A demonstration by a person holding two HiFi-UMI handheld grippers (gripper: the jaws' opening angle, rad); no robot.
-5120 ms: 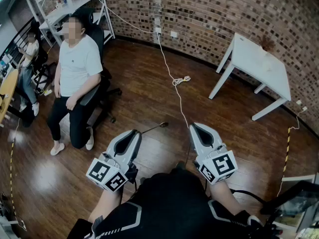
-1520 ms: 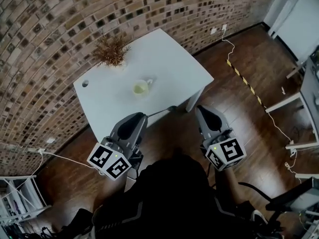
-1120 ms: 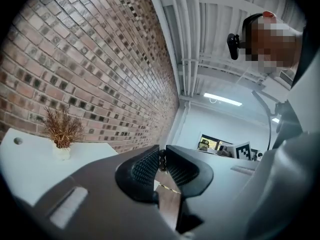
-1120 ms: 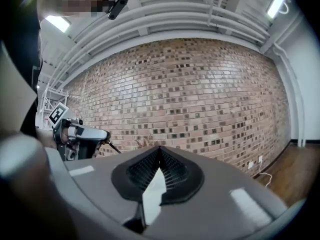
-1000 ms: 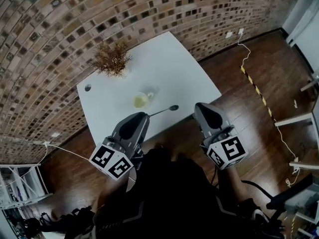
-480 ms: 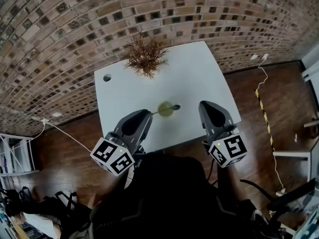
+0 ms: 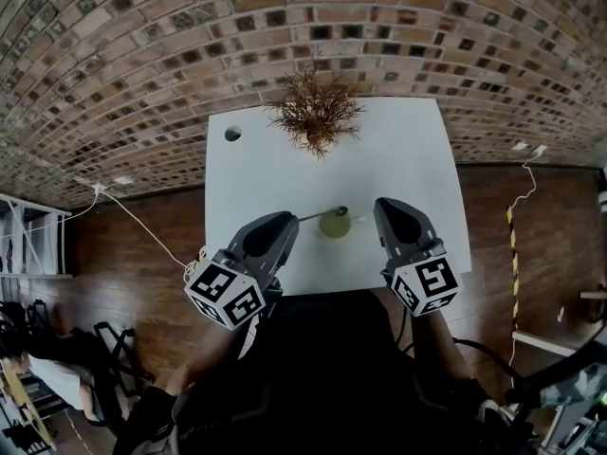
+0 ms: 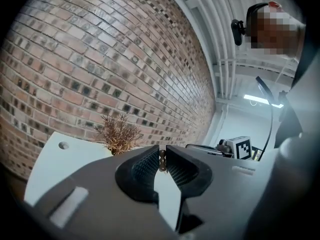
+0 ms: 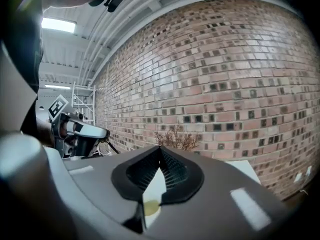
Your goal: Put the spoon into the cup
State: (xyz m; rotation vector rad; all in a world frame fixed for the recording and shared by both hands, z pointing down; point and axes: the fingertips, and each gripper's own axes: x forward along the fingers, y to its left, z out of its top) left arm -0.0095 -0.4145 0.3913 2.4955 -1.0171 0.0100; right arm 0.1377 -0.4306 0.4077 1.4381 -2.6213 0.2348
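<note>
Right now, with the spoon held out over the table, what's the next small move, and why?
Probably tip the left gripper down a little so the spoon dips into the cup. Its fingers are clamped on the handle end, and the bowl appears to sit just over the cup's rim, not yet inside.

Lab-like room, brick wall (image 7: 142, 55), white table (image 7: 398, 159)

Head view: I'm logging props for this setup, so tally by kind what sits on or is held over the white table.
Cup: 1
Spoon: 1
Dried plant: 1
Total: 3
</note>
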